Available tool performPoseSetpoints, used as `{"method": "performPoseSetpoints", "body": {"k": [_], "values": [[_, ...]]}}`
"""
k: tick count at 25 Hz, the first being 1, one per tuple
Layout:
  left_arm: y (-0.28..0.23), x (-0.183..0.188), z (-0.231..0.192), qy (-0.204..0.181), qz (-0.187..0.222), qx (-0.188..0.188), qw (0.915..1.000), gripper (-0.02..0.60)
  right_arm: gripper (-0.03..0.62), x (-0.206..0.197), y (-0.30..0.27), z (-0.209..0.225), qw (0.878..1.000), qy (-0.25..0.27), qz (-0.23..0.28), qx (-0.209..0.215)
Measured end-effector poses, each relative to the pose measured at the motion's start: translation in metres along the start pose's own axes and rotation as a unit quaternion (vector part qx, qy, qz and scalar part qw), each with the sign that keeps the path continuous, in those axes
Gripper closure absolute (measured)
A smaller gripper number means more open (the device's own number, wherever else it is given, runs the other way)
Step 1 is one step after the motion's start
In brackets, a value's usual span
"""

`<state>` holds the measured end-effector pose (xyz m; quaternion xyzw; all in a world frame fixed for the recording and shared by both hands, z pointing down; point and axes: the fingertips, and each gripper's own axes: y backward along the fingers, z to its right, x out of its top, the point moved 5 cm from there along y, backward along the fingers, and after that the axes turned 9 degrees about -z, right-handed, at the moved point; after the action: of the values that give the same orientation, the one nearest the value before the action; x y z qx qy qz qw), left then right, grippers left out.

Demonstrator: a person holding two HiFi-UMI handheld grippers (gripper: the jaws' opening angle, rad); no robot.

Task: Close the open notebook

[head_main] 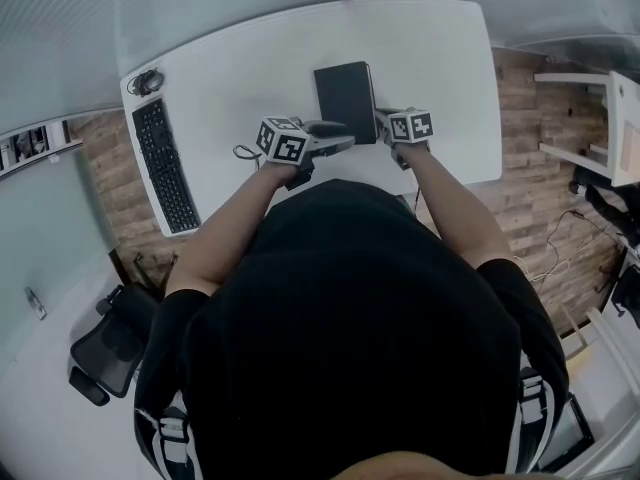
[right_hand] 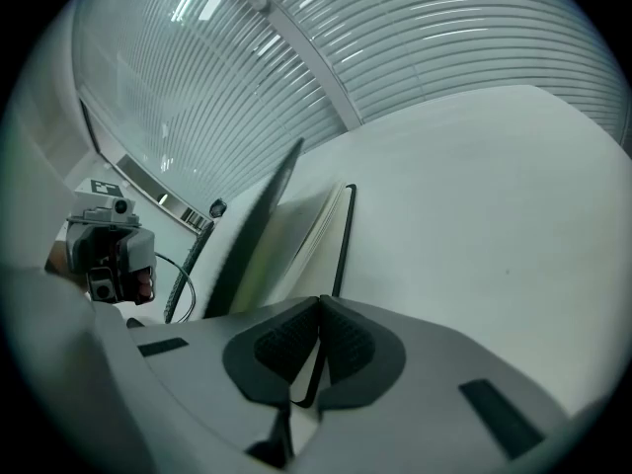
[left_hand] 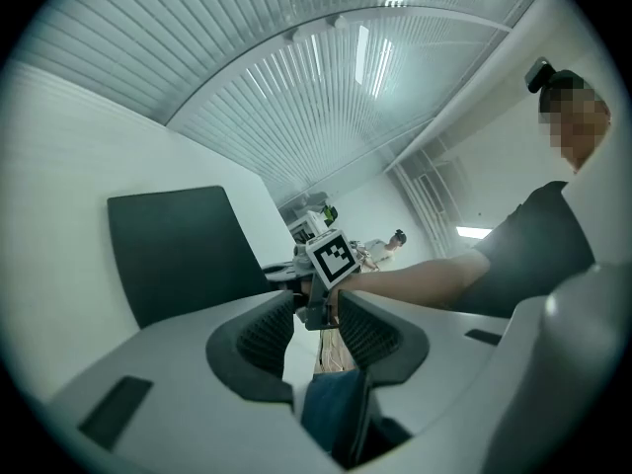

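A black notebook [head_main: 345,101] lies on the white desk [head_main: 240,63]. In the right gripper view its front cover [right_hand: 259,227] stands tilted up over the pages [right_hand: 314,227], so the book is partly open. My right gripper [right_hand: 318,336] is shut at the near right corner, with the thin black back cover [right_hand: 344,235] running in between its pads. In the head view that gripper [head_main: 385,120] sits at the book's near right corner. My left gripper [left_hand: 314,309] is open with nothing between its jaws, just in front of the cover [left_hand: 178,250], and reaches toward the book's near edge [head_main: 343,136].
A black keyboard [head_main: 165,163] lies along the desk's left side, with a small dark object and cable [head_main: 147,81] at its far end. An office chair [head_main: 110,353] stands on the floor at lower left. White shelving [head_main: 600,118] is at the right.
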<state>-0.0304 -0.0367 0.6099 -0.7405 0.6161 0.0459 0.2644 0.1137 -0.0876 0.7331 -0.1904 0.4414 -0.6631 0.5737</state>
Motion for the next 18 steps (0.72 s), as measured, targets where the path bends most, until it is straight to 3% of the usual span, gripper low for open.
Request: {"method": "performPoseSetpoints", "body": {"k": [7,11,18], "values": [[0.037,0.005,-0.022,0.010,0.076,0.061,0.9952,0.490,0.557,-0.007,0.006,0.011,0.999,-0.009,-0.003,-0.032],[0.052,0.004,-0.030,-0.016,0.087,0.108,0.9902,0.517,0.557,-0.011,0.011,0.015,0.999,-0.010,-0.006,-0.042],[0.067,-0.005,-0.019,-0.026,0.100,0.133,0.9857,0.531,0.557,-0.009,0.028,-0.006,0.999,0.002,0.014,-0.041]]}}
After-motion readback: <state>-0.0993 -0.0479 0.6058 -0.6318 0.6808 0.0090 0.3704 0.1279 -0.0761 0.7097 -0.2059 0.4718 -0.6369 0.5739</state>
